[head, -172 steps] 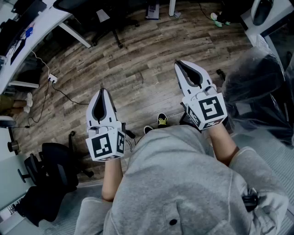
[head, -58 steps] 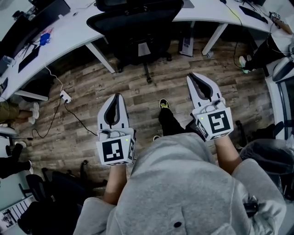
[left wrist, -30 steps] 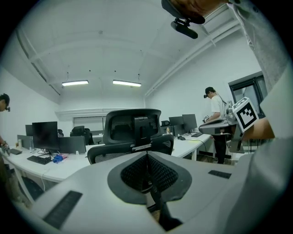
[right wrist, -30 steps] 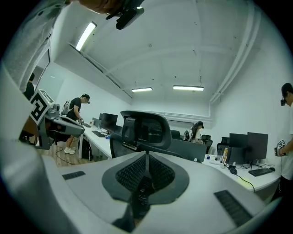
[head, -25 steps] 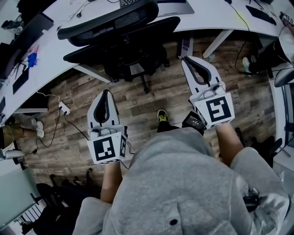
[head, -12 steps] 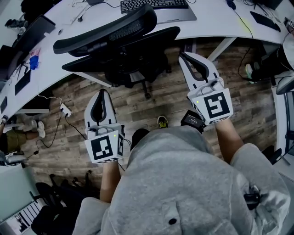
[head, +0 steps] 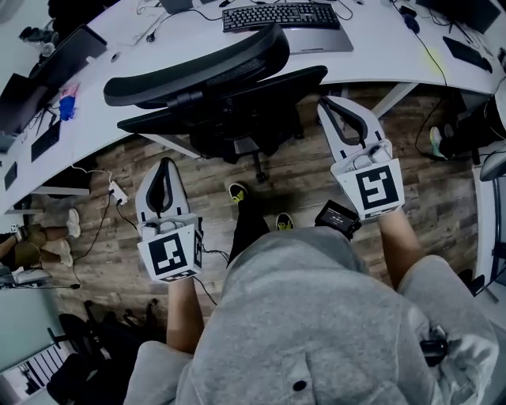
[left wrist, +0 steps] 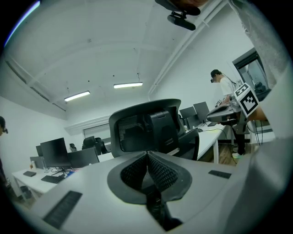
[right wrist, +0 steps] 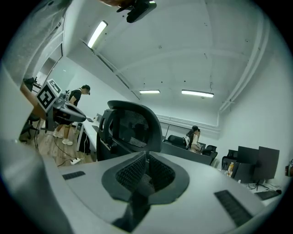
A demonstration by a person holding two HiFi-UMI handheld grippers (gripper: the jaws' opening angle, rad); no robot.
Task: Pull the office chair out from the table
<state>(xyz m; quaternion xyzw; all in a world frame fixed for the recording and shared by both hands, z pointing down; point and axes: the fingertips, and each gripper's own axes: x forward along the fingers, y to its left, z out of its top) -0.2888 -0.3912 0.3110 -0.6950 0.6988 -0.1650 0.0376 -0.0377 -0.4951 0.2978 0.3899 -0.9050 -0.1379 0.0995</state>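
Ahead, I see the white curved surface point(head: 379, 47) along the far side, with the black office chair point(head: 198, 71), mesh-backed with a curved headrest, drawn up to it. Nearer, my left gripper point(head: 164, 162) and right gripper point(head: 326, 103) flank it, jaws together on nothing.

Office, seemingly open-plan, desks point(head: 378, 46), monitors point(left wrist: 54, 148), keyboard point(head: 281, 14)
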